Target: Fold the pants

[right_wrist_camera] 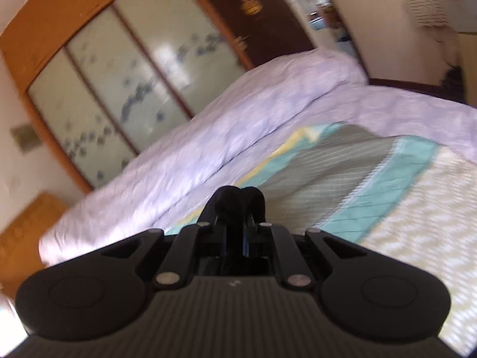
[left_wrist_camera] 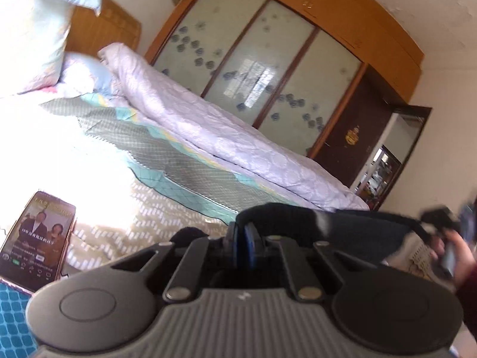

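Left wrist view: the left gripper (left_wrist_camera: 243,238) is clamped on the dark pants (left_wrist_camera: 357,232), which stretch rightward above the bed (left_wrist_camera: 167,208). A phone (left_wrist_camera: 37,238) lies at left.

Right wrist view: the right gripper (right_wrist_camera: 238,200) pinches dark pants fabric (right_wrist_camera: 226,205), above the blurred bed (right_wrist_camera: 402,223).

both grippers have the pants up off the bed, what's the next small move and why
Probably lower both together toward the patterned bedspread. The left gripper and right gripper are shut on dark pants stretched between them above the bed, so the cloth needs a flat surface before folding.
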A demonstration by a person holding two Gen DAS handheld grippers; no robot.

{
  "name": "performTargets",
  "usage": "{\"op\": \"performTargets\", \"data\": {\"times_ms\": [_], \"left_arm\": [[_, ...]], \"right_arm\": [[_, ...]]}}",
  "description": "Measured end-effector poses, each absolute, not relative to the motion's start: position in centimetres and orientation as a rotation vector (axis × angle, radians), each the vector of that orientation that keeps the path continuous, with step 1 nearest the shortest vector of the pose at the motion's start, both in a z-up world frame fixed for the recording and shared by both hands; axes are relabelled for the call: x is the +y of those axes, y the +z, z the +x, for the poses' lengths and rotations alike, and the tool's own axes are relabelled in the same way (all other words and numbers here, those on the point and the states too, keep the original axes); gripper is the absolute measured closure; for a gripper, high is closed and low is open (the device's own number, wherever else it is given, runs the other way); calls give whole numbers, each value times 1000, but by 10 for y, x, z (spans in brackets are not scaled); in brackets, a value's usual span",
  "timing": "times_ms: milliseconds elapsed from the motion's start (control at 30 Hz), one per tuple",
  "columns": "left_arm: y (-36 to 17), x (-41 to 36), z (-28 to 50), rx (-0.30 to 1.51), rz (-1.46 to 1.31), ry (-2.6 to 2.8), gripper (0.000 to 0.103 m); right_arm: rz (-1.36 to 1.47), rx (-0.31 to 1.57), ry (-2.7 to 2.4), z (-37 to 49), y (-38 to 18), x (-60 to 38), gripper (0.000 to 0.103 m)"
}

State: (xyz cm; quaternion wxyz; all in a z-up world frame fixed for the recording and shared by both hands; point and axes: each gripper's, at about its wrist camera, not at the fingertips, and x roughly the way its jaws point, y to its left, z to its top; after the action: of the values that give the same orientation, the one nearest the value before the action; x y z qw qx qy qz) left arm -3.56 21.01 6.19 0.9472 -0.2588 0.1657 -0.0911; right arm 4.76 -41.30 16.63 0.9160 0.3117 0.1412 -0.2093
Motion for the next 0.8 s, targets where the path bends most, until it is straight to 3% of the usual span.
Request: {"op": "performTargets", "data": {"times_ms": [67,167,333,600,800], "left_arm": [[59,210,-33,351,-520,-161,97],[48,205,-35,411,-482,-156,97],[38,190,-44,505,-357,-153,96],[53,200,-45,430,-374,-46,99],[60,233,-29,443,-503,39,99]], "right_arm": [[610,293,-465,5,165,-408,82],[522,380,-543,-47,140,-396,41],[369,568,-700,-68,82,-389,42],[371,427,-747,-63,105,-438,42],[434,467,-650,-9,88,-491,42]]}}
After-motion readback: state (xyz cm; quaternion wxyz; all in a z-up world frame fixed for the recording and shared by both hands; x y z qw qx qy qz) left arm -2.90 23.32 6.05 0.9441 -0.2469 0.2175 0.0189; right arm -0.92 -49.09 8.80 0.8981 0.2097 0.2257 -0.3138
